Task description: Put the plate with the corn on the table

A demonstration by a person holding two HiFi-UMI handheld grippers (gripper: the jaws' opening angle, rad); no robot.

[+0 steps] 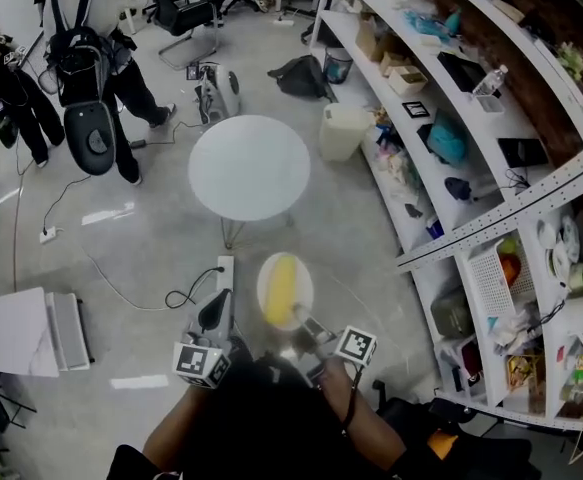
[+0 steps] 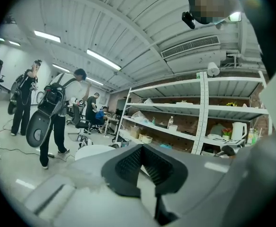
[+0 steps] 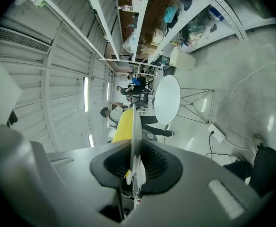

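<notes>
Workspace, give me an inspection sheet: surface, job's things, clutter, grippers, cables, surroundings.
Surface: round white table, top bare.
Job's things: plate with corn, carried over the floor, short of the table.
Clutter: nothing seen on the table.
Grippers: right gripper shut on the plate's rim; left gripper jaws slightly apart, empty.
Cables: power strip and cable on the floor.
Surroundings: loaded shelving, white bin, people standing nearby.

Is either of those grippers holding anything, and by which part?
The right gripper grips the plate by its near rim, with the corn lying on it. The left gripper holds nothing.
</notes>
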